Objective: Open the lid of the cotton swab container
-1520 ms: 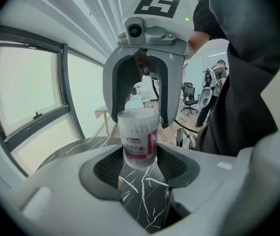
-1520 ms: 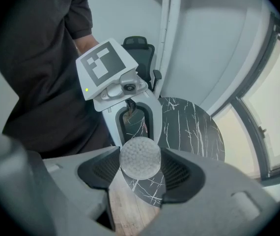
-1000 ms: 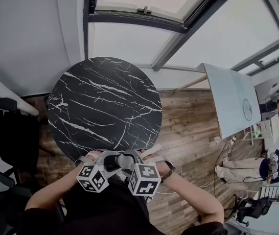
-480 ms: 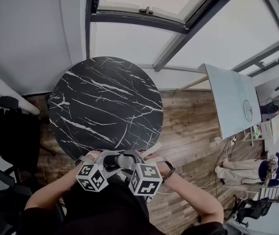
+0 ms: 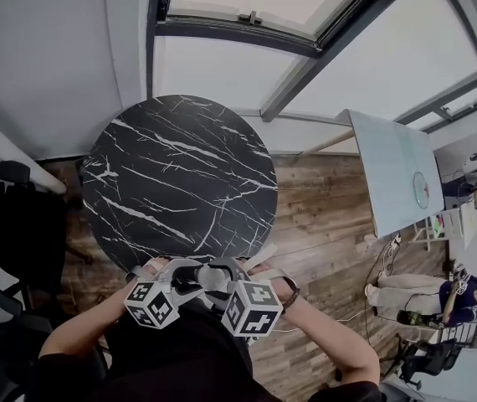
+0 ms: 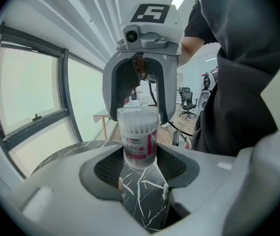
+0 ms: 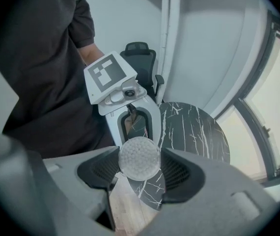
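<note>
The cotton swab container (image 6: pixel 139 136) is a clear tube packed with white swabs and has a pink label. It stands upright between the pads of my left gripper (image 6: pixel 140 154), which is shut on its lower body. From above, my right gripper (image 7: pixel 139 160) is shut on the round clear lid (image 7: pixel 139 157), with swab tips showing through it. In the head view both grippers (image 5: pixel 201 279) meet just in front of the person's chest, past the near edge of the round black marble table (image 5: pixel 180 174). The container is mostly hidden there.
A wooden floor (image 5: pixel 322 224) lies to the right of the table, with a pale desk (image 5: pixel 393 170) beyond it. A black office chair (image 5: pixel 8 224) stands at the left. Windows (image 5: pixel 247 23) run along the far wall. Seated people (image 5: pixel 464 287) are at the far right.
Both grippers stay together on the container at the table's near edge. Only the view has shifted slightly, and the people at the far right have moved a little.
</note>
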`<state>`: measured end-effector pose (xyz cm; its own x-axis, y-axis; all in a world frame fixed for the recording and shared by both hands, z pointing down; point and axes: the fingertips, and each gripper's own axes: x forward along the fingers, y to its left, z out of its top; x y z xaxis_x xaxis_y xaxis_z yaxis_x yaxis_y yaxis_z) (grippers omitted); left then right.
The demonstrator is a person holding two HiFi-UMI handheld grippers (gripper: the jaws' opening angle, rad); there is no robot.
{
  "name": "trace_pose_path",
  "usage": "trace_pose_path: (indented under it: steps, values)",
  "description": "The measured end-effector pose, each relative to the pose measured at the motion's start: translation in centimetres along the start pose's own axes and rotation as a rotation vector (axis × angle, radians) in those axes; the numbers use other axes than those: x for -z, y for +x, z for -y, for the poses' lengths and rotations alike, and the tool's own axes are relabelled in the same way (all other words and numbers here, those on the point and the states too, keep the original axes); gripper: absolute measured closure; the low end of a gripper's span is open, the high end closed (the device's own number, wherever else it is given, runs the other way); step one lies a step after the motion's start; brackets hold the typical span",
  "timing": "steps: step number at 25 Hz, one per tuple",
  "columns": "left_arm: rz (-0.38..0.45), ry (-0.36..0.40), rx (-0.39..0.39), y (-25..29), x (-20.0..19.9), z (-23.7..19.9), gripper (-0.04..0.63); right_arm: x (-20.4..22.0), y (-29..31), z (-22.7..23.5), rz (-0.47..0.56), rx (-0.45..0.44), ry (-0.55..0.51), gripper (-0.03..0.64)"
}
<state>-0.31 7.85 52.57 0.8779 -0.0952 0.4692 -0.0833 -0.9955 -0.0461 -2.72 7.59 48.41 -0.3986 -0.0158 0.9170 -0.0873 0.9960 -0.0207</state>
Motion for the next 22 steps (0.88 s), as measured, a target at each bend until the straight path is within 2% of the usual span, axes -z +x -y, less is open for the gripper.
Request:
trace_pose_path:
  steps: [6,10,22]
  values:
    - [0.028,-0.011,0.001,-0.5,-0.4,-0.2,0.376,-0.7,-1.0,0.2,0.057,0.0,0.011,0.353]
    - [0.055,-0.024,0.003,-0.9,-0.9,-0.3,0.376,-1.1,-2.1,0.4,0.132,-0.015,0.032,0.353]
    - [0.112,-0.055,0.009,-2.2,-2.3,-1.2,0.376,-1.6,-6.2,1.7,0.473,-0.053,0.105,0.36]
